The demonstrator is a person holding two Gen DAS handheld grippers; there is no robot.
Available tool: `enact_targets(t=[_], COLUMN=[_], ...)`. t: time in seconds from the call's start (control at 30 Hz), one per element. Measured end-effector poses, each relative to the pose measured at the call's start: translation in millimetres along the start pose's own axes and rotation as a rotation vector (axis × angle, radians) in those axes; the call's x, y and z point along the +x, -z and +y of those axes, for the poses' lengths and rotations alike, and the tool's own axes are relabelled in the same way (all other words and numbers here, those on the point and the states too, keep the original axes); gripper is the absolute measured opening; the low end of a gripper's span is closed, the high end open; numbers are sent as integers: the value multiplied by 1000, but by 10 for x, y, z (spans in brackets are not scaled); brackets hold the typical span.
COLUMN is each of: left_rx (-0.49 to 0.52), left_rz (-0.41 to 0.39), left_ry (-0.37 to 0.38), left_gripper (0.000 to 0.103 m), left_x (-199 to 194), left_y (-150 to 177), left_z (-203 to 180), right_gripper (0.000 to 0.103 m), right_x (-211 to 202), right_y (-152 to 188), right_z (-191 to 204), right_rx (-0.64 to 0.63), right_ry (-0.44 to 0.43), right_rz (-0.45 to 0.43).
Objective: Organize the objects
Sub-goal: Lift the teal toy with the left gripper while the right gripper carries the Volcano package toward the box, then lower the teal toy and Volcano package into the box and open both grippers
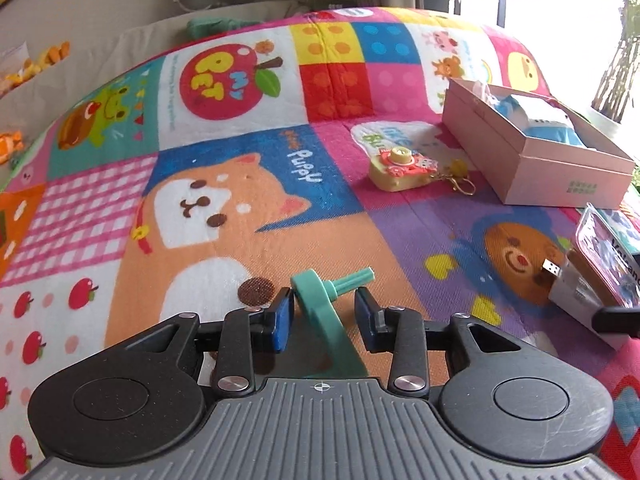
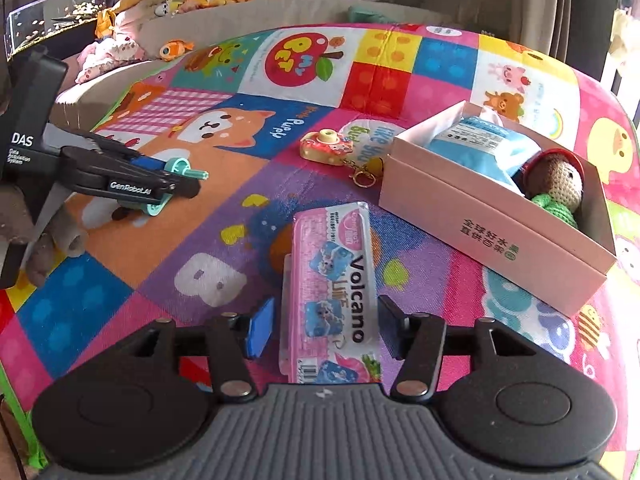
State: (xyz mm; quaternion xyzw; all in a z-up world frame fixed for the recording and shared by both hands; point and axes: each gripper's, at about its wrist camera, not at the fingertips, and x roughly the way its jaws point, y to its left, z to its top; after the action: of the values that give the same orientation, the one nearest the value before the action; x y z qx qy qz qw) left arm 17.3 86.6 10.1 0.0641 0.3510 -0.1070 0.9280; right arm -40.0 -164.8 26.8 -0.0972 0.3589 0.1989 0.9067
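My left gripper (image 1: 325, 312) is open around a teal plastic reel with a peg (image 1: 326, 304) that lies on the colourful play mat (image 1: 224, 208); only the left pad touches it. The reel and left gripper (image 2: 176, 178) also show in the right wrist view. My right gripper (image 2: 326, 330) is open around a pink "Volcano" pencil case (image 2: 332, 296); the jaws stand just clear of its sides. A pink cardboard box (image 2: 492, 224) at the right holds a blue tissue pack (image 2: 476, 144) and a crocheted doll (image 2: 560, 188). A toy camera keychain (image 2: 328, 148) lies near the box.
Stuffed toys (image 2: 120, 48) sit on the beige sofa (image 2: 256, 16) behind the mat. A fish tank (image 2: 56, 16) stands at the far left. The pink box (image 1: 532, 148) and toy camera (image 1: 400, 168) also show in the left wrist view.
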Motion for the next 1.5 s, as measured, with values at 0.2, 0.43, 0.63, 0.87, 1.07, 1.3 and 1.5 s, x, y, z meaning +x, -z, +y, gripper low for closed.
enact_targets(t=[0.2,0.43,0.63,0.87,1.07,1.3,1.5], left_rx=[-6,-7,33,52,23,-34,-118], left_rz=[-22,-29,-91,-215,-173,-132,-213], left_ry=[7,66,140,354,556,511,492], left_gripper=[36,14,13,13,14,16,17], left_x=[-174,-335,-633,-840,-238,359,139], left_y=[171,218,83,-781,-1594,-1704,-1348], left_z=[-6,-73,-285,-799,-1561,-1858,-1328], right_gripper=[53,42,42,42,42,42,42], right_x=[-15,-243,-751,-1228,-1329,-1295,-1090], right_y=[-14,-123,-110,20,252,430,217], right_z=[94,-76,-383,-735,-987,-1353,-1663], right_rx=[-77,23,122,199,271,377,466], right_ry=[16,-57,-45,28,70,122,68], right_rz=[-58,-106,-227,-355,-385,-365,-372])
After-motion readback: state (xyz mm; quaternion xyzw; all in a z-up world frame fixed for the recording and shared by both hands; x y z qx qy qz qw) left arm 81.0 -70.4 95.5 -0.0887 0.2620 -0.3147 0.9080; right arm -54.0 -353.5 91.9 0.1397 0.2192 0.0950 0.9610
